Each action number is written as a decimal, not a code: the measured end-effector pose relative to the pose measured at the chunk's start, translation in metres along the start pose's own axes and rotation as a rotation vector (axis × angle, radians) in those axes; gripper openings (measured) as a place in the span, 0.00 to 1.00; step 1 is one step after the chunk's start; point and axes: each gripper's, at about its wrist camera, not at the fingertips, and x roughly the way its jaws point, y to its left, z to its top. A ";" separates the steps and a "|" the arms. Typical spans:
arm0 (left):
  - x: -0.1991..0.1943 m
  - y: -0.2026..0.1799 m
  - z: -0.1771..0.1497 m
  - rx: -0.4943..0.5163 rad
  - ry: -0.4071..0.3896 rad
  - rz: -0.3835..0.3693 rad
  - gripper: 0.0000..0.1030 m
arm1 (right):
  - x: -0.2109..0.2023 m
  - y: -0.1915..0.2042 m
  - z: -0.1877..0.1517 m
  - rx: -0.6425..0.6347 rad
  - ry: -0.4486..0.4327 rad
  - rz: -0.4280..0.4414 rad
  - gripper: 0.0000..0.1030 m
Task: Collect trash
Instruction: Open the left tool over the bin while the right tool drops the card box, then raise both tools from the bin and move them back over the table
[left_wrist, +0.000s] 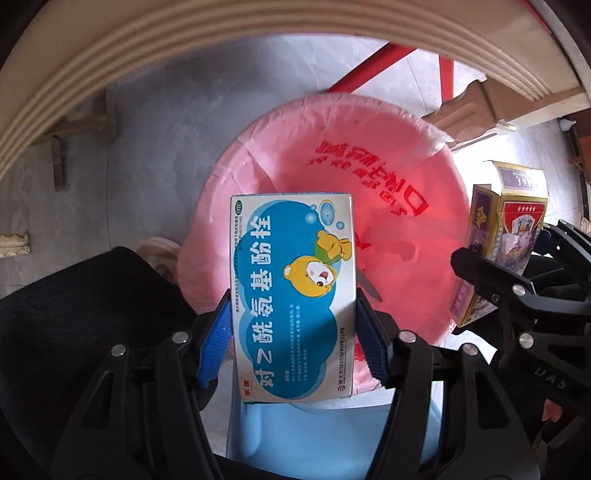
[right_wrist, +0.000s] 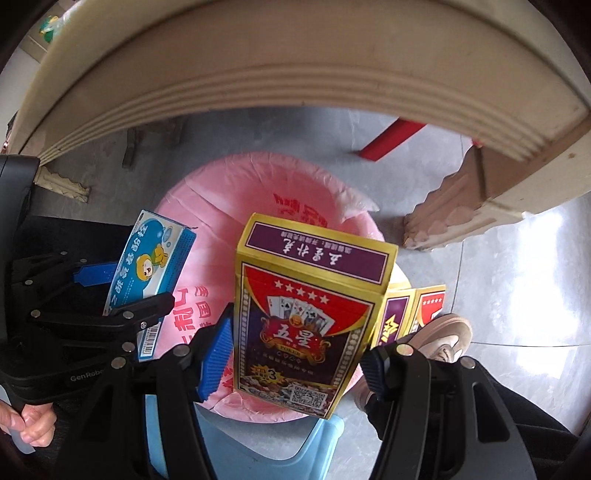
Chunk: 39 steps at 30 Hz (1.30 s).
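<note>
My left gripper (left_wrist: 293, 325) is shut on a blue-and-white medicine box (left_wrist: 291, 295) with a cartoon bear, its blue pads (left_wrist: 216, 336) pressed against the box's long sides. It hangs straight over a pink bag (left_wrist: 388, 166) that lines a light blue bin (left_wrist: 314, 435). My right gripper (right_wrist: 297, 350) is shut on a gold, red and purple playing-card box (right_wrist: 303, 317) with an open end flap (right_wrist: 417, 314), also above the pink bag (right_wrist: 229, 192). Each view shows the other gripper beside it: the right gripper (left_wrist: 517, 254) with the card box (left_wrist: 495, 236), and the left gripper (right_wrist: 122, 291) with the medicine box (right_wrist: 147, 266).
A cream table edge (right_wrist: 280, 85) arches overhead, with a carved table leg (right_wrist: 454, 206) to the right. Red bars (left_wrist: 373, 62) cross the grey tile floor (left_wrist: 159, 140) behind the bin. A person's shoe (right_wrist: 443, 336) is next to the bin, and a hand (right_wrist: 33, 432) grips the left handle.
</note>
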 end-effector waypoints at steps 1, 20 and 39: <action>0.003 0.001 0.002 -0.003 0.006 -0.002 0.59 | 0.002 0.000 0.000 0.000 0.006 0.003 0.57; 0.005 -0.002 0.012 0.026 0.033 0.087 0.73 | 0.023 -0.012 0.005 0.067 0.082 0.085 0.75; -0.002 -0.003 0.010 0.041 -0.012 0.140 0.76 | 0.004 -0.025 0.000 0.128 0.027 0.076 0.75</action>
